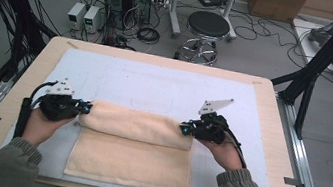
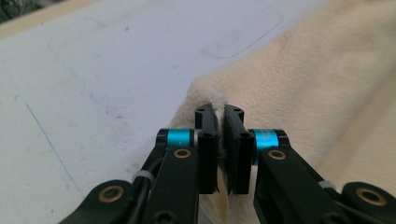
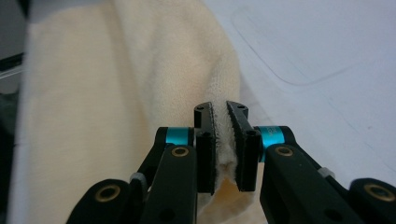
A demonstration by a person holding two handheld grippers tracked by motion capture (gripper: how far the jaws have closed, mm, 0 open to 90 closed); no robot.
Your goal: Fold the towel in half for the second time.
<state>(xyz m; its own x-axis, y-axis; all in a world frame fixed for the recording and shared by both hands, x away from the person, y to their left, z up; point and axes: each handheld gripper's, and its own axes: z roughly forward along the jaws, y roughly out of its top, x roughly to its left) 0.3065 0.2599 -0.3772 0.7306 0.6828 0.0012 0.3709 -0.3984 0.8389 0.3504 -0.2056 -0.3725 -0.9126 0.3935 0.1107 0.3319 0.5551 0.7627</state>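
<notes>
Cream towel long axis left-right | left gripper, right gripper clamp fold ends

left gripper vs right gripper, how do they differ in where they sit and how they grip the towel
The left gripper pinches the cream towel at the left end of its folded-over edge; the right gripper pinches the right end. The left jaws stand nearly parallel and tight on a thin bit of cloth; the right jaws splay slightly around a thicker bunch. Both are shut on the towel, facing each other.
</notes>
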